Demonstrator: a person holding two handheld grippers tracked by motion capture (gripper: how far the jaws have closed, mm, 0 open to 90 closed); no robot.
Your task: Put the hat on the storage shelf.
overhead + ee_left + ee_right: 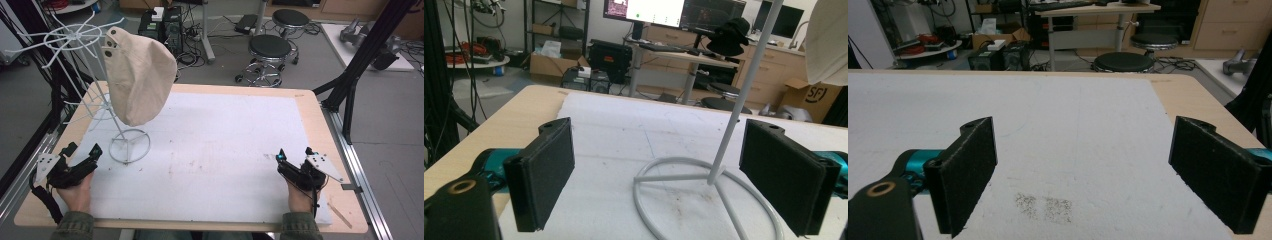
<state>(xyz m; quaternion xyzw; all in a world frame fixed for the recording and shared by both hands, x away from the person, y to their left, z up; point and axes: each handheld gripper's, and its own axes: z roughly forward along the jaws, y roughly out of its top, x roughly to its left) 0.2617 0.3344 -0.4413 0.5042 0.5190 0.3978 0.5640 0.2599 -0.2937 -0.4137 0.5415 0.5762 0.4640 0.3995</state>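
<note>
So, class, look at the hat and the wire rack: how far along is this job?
Done: the beige hat already hangs on the white wire rack. In hand: nothing; the left gripper and right gripper rest open at the near edge of the table. Left: apparently nothing, unless the hat must come off.

Cream cloth hat point(140, 75) hanging on white wire rack point(95, 90), upper left of the frame; round base on the mat.

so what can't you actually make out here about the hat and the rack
- Hat, high view: how it hangs; its own cloth covers the hook.
- Hat, left gripper view: cut off by the top right edge.
- Rack, left gripper view: upper arms beyond the top edge.
</note>
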